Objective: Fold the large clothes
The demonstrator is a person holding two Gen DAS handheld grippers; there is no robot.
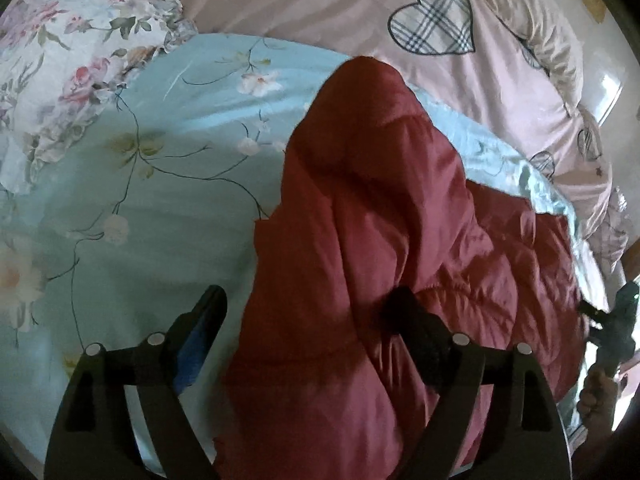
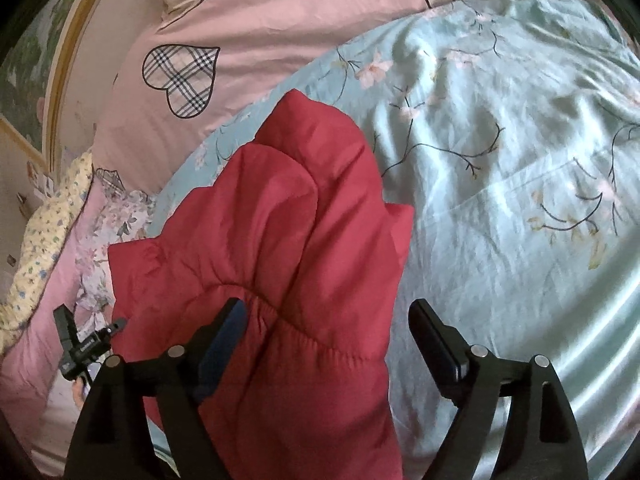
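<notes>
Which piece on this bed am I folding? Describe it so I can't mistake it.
Start from the pale blue floral bedsheet that lies over the pink heart-print cover. On it lies the red quilted jacket, bunched in a long heap. It is the only plain red, puffy, stitched piece among the printed bedding.

A bed [image 2: 280,28] carries everything; its pink cover [image 1: 320,4] bears plaid heart patches [image 1: 434,20]; spread over it lies a light blue floral quilt [image 1: 168,152], wrinkled, with thin dark branches and pale blossoms printed across it; directly on that quilt lies a red padded jacket [image 1: 360,240], bunched and quilted, one narrow part reaching up toward the pink cover; at the bed's left in the left wrist view a white rose-print bedding piece [image 1: 60,60] lies beside the quilt; a yellowish flowered cloth [image 2: 44,232] lies along the bed's edge in the right wrist view.
</notes>
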